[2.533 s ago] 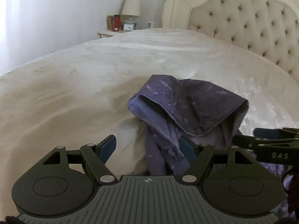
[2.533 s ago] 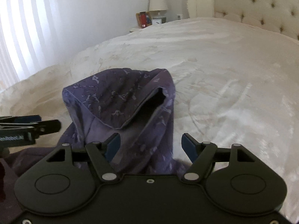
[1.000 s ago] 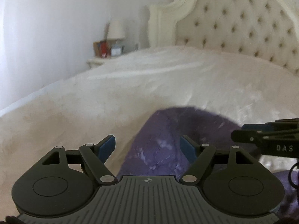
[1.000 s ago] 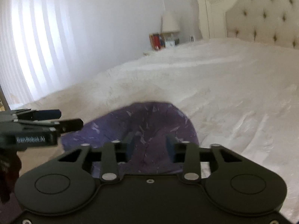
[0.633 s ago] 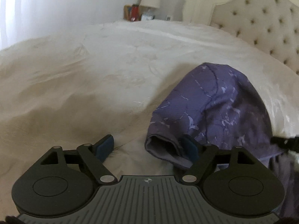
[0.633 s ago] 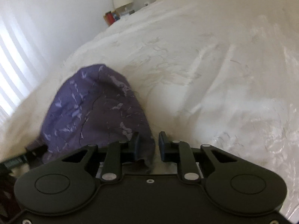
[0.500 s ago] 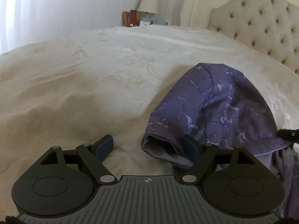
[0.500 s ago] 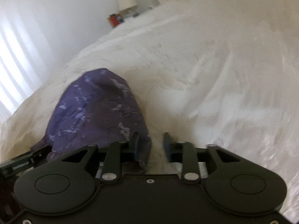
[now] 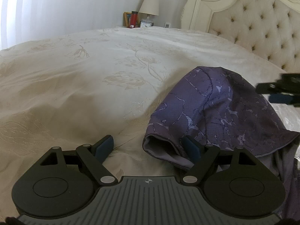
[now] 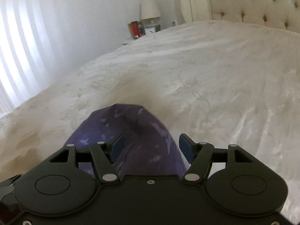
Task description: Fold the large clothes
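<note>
Purple patterned garment lies bunched in a mound on the cream floral bedspread, toward the near side of the bed, well short of the tufted headboard. A rolled hem with paler grey lining faces the left wrist camera.

Left gripper: fingers spread wide, holding nothing. Its left pad sits over bare bedspread; the right pad is right at the garment's hem opening, contact cannot be told.

Right gripper: fingers have just been opening and now stand well apart, straddling the near end of the garment. Cloth lies between the pads, but they do not press on it; a gap shows beside the right pad. In the left wrist view this gripper's tips show at the far right edge, above the mound.

Background: nightstand by the headboard with a lamp, a red bottle, a small clock. The right view is slightly blurred.
</note>
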`<action>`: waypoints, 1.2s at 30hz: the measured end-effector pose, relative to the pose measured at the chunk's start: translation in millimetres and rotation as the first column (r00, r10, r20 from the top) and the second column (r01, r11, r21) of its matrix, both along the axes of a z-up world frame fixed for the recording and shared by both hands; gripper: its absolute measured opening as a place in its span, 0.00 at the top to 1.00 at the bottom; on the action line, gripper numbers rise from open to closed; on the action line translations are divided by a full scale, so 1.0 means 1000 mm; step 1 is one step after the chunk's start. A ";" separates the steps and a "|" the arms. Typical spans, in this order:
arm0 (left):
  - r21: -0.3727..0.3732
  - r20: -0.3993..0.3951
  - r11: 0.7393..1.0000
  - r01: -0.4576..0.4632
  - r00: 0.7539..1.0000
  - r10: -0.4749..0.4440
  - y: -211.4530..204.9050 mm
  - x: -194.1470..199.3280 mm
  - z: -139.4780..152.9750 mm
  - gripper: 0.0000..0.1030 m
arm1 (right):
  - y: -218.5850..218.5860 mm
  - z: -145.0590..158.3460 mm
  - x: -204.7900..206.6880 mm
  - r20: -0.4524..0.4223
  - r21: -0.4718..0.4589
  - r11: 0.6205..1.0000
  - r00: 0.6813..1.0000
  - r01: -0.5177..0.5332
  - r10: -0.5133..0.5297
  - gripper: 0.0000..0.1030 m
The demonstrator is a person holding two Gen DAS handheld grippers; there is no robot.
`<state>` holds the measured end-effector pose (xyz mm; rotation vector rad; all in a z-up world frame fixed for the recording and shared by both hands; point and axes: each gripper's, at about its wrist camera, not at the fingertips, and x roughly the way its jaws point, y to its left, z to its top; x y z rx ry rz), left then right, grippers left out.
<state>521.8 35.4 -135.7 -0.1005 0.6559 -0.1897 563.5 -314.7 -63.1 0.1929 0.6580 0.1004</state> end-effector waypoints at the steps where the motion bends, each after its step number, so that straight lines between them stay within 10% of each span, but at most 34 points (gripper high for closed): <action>1: -0.002 0.001 1.000 0.000 1.000 0.000 0.000 0.000 0.000 0.21 | 0.002 -0.003 0.006 -0.002 -0.010 1.000 1.000 0.018 -0.018 0.33; 6: -0.015 0.004 1.000 0.000 1.000 0.000 0.002 -0.002 0.000 0.21 | -0.002 -0.016 0.031 -0.067 -0.015 0.997 0.995 0.072 -0.073 0.32; 9: -0.006 0.006 1.000 0.001 1.000 -0.001 0.001 -0.003 0.001 0.21 | -0.005 -0.023 0.033 -0.096 0.024 0.998 0.994 0.060 -0.057 0.86; 10: 0.002 0.004 1.000 0.003 1.000 -0.003 0.000 -0.003 0.001 0.21 | -0.005 -0.020 0.030 -0.085 0.031 0.998 0.995 0.055 -0.052 0.89; 16: 0.116 -0.032 0.992 0.041 0.999 -0.037 -0.011 -0.003 0.018 0.21 | -0.001 0.029 -0.024 0.147 -0.010 0.998 0.987 -0.057 0.058 0.91; 23: 0.256 0.007 0.960 0.116 0.993 -0.122 -0.015 -0.060 0.056 0.21 | 0.003 0.085 -0.133 0.365 -0.144 0.959 0.887 -0.245 0.282 0.91; 33: -0.116 -0.048 0.967 0.226 0.971 -0.233 0.061 -0.159 0.099 0.20 | 0.019 0.086 -0.265 0.311 -0.290 0.849 0.796 -0.441 0.519 0.91; 36: -0.257 -0.068 0.941 0.221 0.967 -0.246 0.084 -0.180 0.105 0.04 | 0.032 0.067 -0.293 0.230 -0.310 0.806 0.783 -0.504 0.578 0.91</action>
